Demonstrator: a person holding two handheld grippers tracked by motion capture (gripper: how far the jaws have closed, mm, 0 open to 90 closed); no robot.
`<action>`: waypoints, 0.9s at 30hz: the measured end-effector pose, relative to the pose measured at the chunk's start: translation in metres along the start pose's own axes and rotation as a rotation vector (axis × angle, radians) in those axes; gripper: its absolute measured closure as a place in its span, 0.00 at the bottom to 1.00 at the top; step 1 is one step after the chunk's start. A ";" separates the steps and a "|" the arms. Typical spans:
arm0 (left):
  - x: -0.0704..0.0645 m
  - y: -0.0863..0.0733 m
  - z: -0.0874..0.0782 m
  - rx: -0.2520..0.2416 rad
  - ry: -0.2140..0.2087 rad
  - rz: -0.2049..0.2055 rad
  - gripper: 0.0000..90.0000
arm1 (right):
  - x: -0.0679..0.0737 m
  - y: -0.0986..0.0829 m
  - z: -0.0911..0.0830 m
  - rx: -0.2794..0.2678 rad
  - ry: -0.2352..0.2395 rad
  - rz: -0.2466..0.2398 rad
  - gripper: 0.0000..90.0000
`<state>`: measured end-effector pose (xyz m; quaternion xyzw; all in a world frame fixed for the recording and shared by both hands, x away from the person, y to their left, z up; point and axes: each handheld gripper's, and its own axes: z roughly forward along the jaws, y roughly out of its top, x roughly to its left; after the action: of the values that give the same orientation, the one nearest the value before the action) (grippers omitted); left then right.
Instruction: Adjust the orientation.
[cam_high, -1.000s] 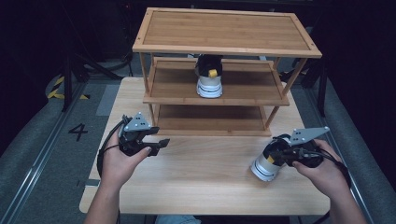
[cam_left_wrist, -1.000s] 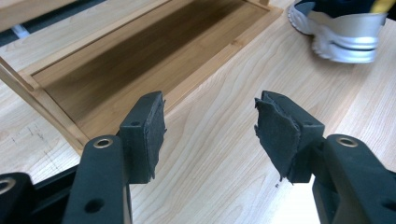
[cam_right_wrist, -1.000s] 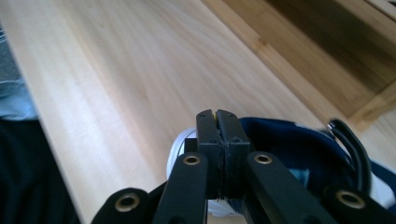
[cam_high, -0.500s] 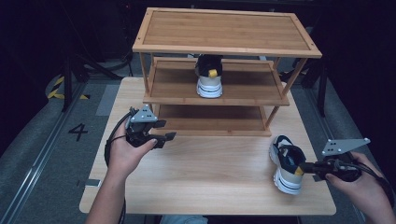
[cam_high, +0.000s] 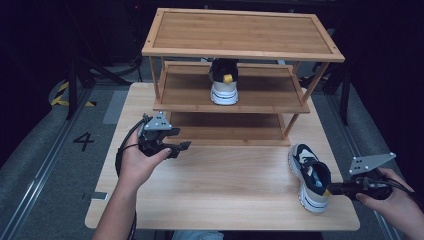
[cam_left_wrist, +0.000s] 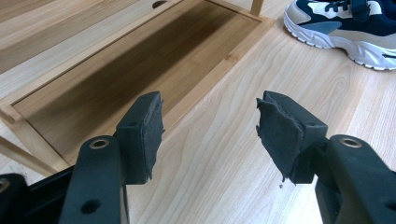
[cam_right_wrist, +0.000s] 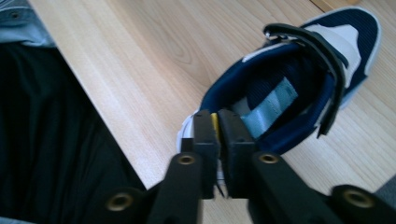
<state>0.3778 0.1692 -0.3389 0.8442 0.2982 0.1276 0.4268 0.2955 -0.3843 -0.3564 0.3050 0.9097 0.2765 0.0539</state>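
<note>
A navy and white sneaker lies on the table near its front right corner, toe toward the shelf. My right gripper is shut on the heel collar of this sneaker, by its yellow tab. A matching sneaker stands on the middle shelf of the wooden rack. My left gripper hangs open over the table in front of the rack's bottom shelf, nothing between its pads. The near sneaker shows at the top right of the left gripper view.
The three-tier wooden rack takes up the back half of the table. Its bottom shelf is bare. The sneaker sits close to the table's front edge, with the person's dark clothing beyond it.
The right gripper has swung the sneaker outward toward the right front corner, turning its toe toward the rack. The left gripper has edged slightly up and toward the rack.
</note>
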 end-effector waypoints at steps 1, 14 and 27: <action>0.001 -0.001 -0.001 -0.001 -0.001 0.003 0.45 | 0.001 0.000 -0.001 -0.007 0.001 -0.005 0.81; 0.000 -0.006 -0.004 0.002 0.011 -0.005 0.44 | -0.009 0.005 0.029 -0.011 0.029 -0.058 0.55; 0.000 -0.007 -0.005 -0.001 0.010 -0.023 0.40 | -0.014 0.006 0.065 0.125 0.099 -0.060 0.70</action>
<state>0.3725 0.1753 -0.3421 0.8399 0.3100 0.1272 0.4270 0.3271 -0.3577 -0.4092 0.2664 0.9355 0.2322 -0.0021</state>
